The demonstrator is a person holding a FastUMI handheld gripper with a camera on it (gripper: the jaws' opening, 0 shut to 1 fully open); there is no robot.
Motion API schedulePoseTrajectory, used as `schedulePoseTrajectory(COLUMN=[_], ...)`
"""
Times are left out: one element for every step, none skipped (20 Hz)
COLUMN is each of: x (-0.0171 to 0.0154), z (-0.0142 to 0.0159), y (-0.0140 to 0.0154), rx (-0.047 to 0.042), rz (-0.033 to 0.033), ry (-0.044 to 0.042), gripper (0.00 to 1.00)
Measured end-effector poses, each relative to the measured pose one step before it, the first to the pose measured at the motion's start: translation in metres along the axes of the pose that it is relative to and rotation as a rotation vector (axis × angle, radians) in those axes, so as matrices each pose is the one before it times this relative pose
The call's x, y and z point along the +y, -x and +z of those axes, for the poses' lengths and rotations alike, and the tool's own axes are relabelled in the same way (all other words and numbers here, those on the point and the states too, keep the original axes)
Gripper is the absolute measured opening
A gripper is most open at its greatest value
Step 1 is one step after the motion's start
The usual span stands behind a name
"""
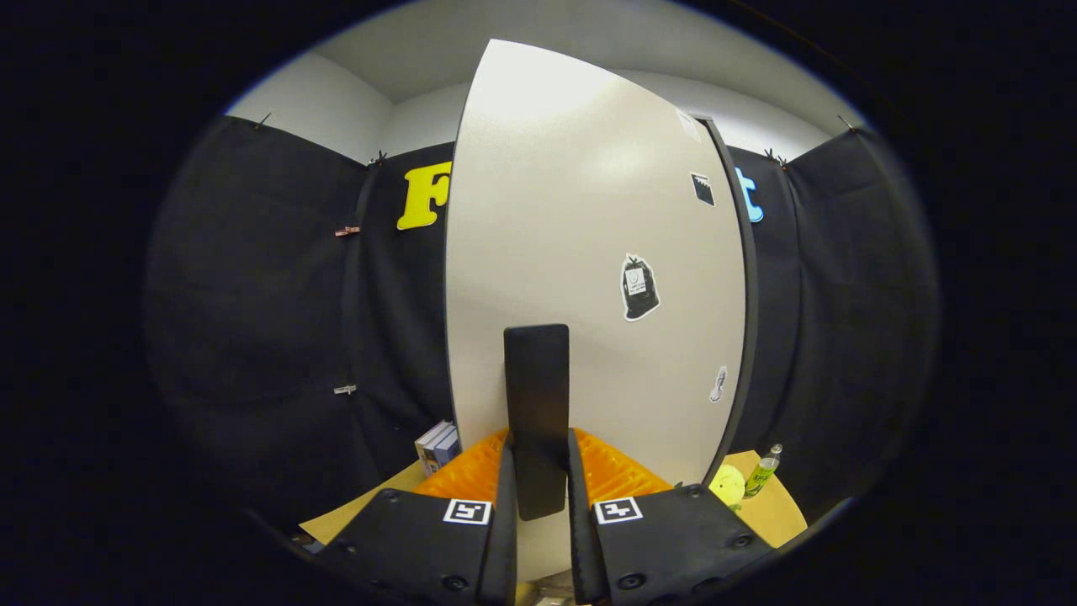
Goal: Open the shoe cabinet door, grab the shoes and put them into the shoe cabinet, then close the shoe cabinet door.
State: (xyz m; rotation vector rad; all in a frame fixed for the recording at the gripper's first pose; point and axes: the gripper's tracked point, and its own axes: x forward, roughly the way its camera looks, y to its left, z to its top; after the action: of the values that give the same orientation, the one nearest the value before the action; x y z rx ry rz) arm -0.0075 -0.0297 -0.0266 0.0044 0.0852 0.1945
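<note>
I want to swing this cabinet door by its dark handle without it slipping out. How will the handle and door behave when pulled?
The dark handle looks like a stiff flat bar, so it probably won't flex. The hand-held gripper has both fingers pressed on it. The door is a broad rigid panel, likely to swing smoothly.

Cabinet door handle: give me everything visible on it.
The handle is a flat, dark, matte bar with rounded corners, standing upright on the pale cabinet door, low and left of its stickers. Its lower part sits between the fingers of the hand-held gripper, which close on it from both sides; the upper part rises free above them. Its fixing to the door cannot be seen. The door looks swung partly open, with a dark edge on its right.
</note>
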Motion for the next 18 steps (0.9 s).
schedulePoseTrajectory(x=[-0.00529, -0.00539, -0.00509, -0.00469, -0.00492, -0.00435, -0.00376, -0.00354, -0.00355, -0.00275, -0.00399, -0.00335, -0.00334, -0.00313, -0.00556, -0.00063, -0.00328, -0.00370], z=[0.00052, -0.00042, -0.00002, 0.00067, 0.00018, 0.00047, 0.00032, 0.00022, -0.00030, -0.00049, -0.00014, 0.00000, 0.00018, 0.00010, -0.00048, -0.00107, -0.00028, 0.00038], y=[0.00690, 0.00530, 0.00597, 0.00496, 0.00416, 0.00390, 0.00337, 0.00279, 0.00178, 0.00219, 0.00198, 0.00274, 0.00231, 0.00232, 0.00260, -0.00097, 0.00214, 0.00193], rx=[-0.00109, 0.00179, 0.00262, 0.00116, -0.00169, -0.00253, -0.00320, -0.00205, 0.00324, 0.00309, 0.00231, -0.00132, -0.00198, -0.00218, 0.00116, 0.00293, 0.00103, -0.00193], rz=[0.00198, 0.00091, -0.00111, -0.00463, -0.00755, -0.00875, -0.00917, -0.00888, -0.00651, -0.00530, -0.00801, -0.01052, -0.01124, -0.01290, -0.01432, -0.01392, -0.01404, -0.01522], ry=[-0.00293, -0.00392, -0.00434, -0.00289, -0.00334, -0.00194, -0.00017, -0.00236, -0.00257, -0.00339, -0.00646, -0.00734, -0.00384, -0.00295, -0.00213, -0.00017, -0.00109, -0.00265], gripper=[0.30, 0.30, 0.30, 0.30, 0.29, 0.29, 0.29, 0.29, 0.29, 0.29, 0.29, 0.29, 0.29, 0.29, 0.29, 0.29, 0.29, 0.29])
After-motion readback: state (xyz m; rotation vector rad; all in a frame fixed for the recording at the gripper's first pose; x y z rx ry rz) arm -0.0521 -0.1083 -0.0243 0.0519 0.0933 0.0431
